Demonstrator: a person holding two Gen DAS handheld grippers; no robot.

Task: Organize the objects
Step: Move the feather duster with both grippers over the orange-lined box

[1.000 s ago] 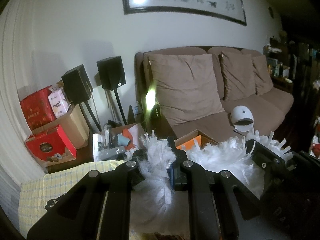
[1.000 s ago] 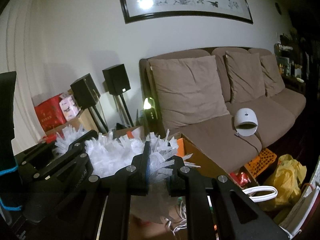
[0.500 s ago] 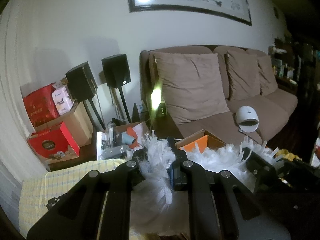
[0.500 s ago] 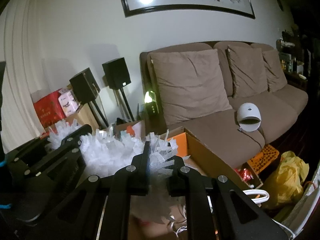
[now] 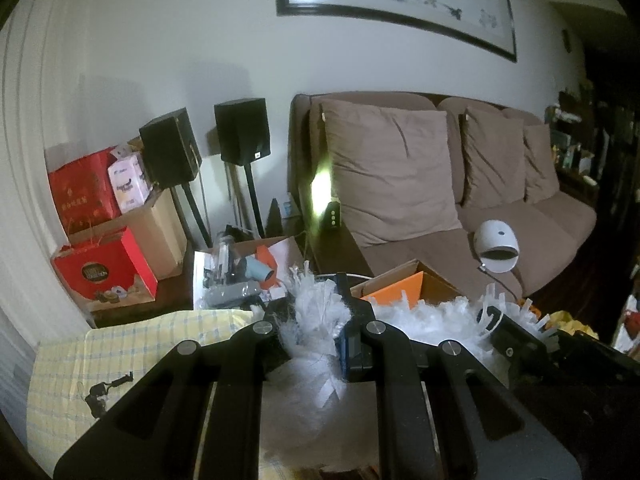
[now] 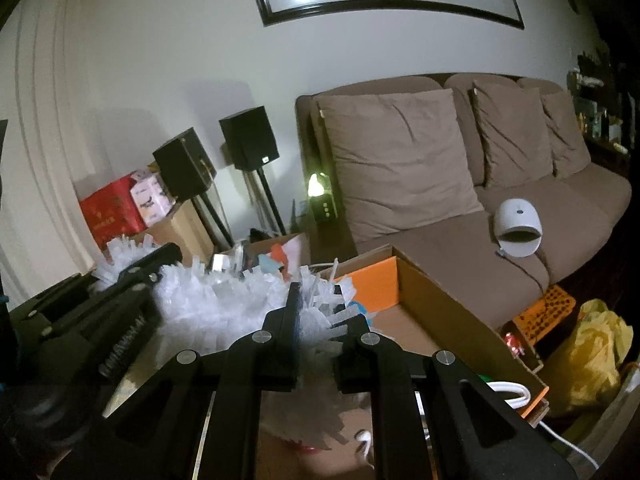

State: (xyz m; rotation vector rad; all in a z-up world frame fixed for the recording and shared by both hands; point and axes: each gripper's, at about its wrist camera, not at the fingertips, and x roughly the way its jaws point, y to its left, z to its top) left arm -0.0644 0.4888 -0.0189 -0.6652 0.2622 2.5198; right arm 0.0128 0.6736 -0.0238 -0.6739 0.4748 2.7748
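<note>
Together the left claw [image 5: 316, 332] and right claw [image 6: 316, 320] are clenched on opposite ends of a white fringed bundle [image 6: 224, 300], held above the near-left corner of the open cardboard box [image 6: 452, 308]. Both claws should lower evenly over the box floor, letting go only once the fringe clears its rim.

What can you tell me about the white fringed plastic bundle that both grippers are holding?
The white fringed plastic bundle looks like a soft, translucent mass of thin shredded strips, their cut ends sticking out all round. It is stretched between the two grippers: the left gripper is shut on one end, the right gripper on the other, strips poking out past the fingers. It hangs beside and partly above the open brown cardboard box; whether it touches the box is unclear.
</note>
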